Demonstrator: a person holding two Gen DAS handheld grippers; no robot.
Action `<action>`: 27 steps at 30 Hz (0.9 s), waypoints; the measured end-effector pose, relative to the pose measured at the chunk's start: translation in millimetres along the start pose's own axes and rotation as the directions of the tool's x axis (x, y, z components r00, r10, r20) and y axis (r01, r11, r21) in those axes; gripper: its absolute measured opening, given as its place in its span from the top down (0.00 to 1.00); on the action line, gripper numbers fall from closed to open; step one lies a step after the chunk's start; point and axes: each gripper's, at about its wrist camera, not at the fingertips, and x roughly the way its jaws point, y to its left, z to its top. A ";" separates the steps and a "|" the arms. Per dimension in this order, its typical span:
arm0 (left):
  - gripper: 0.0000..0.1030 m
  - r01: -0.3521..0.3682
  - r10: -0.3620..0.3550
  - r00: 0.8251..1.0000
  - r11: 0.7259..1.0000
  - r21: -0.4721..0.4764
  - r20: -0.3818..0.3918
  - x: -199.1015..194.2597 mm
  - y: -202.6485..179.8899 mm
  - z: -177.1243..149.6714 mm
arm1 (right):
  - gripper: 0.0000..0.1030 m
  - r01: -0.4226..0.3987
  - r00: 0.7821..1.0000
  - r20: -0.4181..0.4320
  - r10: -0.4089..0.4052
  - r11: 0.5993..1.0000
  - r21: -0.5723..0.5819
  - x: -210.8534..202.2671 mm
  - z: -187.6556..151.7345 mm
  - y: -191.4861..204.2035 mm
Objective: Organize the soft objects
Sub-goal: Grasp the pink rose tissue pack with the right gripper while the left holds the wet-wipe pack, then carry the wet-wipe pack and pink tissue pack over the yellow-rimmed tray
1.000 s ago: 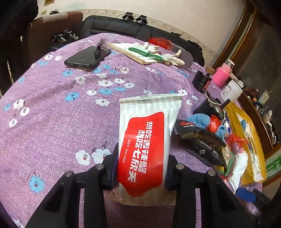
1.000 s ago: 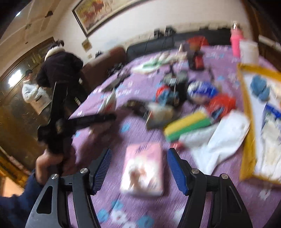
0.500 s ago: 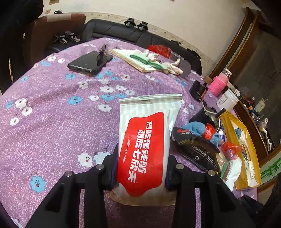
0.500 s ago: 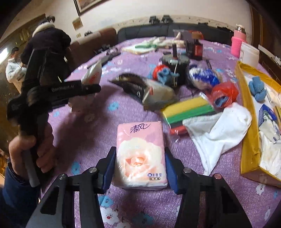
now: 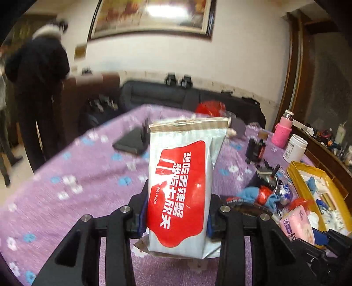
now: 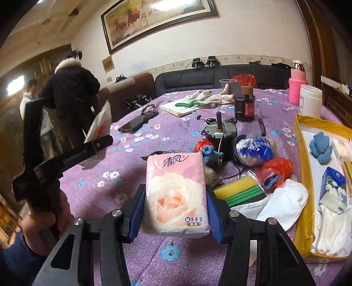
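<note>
Wet-wipe pack [image 5: 180,187]: clamped low in the left gripper [image 5: 176,217], lifted off the bench [image 5: 66,187].
Tissue pack [image 6: 176,193]: right gripper [image 6: 176,211] fingers just closed on its sides (soft, light; likely squashes).
Likely destination: yellow tray [image 6: 301,158].

A home living room: framed horse painting [image 6: 158,19] on the wall, dark sofa [image 6: 220,79], worktop under flowered purple cloth [image 6: 176,129]

The pink tissue pack [image 6: 176,193] is gripped between the right gripper [image 6: 175,211] pads above the purple cloth [image 6: 136,182]; the wet-wipe pack [image 6: 99,129] is held aloft at left.
</note>
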 end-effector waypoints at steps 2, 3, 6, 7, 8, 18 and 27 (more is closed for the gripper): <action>0.63 -0.014 0.012 0.999 0.999 0.040 0.046 -8.2 -7.4 -0.2 | 0.46 -0.017 1.000 0.006 0.016 1.000 0.025 -0.1 0.7 -3.9; 0.63 -0.019 0.016 0.998 0.998 0.057 0.060 -10.1 -10.4 0.4 | 0.46 -0.023 1.000 0.005 0.023 0.999 0.032 1.4 1.1 -5.7; 0.63 -0.036 0.027 0.996 0.994 0.104 0.085 -14.1 -20.5 -1.0 | 0.46 -0.022 1.000 0.010 0.022 0.999 0.044 0.3 1.3 -7.8; 0.63 -0.041 0.031 0.996 0.993 0.112 0.088 -14.1 -22.5 -1.5 | 0.46 -0.019 1.000 0.012 0.018 0.999 0.043 -0.1 1.4 -7.6; 0.63 -0.045 0.034 0.995 0.992 0.120 0.091 -14.1 -24.2 -1.7 | 0.46 -0.009 1.000 0.016 0.008 0.999 0.039 -0.5 1.6 -6.3; 0.63 -0.047 0.036 0.995 0.991 0.128 0.091 -15.8 -25.4 -2.1 | 0.46 0.041 0.999 0.019 -0.042 0.998 0.037 -5.1 -1.3 -4.1; 0.63 -0.041 0.028 0.995 0.990 0.137 0.091 -14.5 -27.0 -3.7 | 0.46 0.078 0.997 0.011 -0.079 0.997 0.028 -3.8 -0.7 -3.5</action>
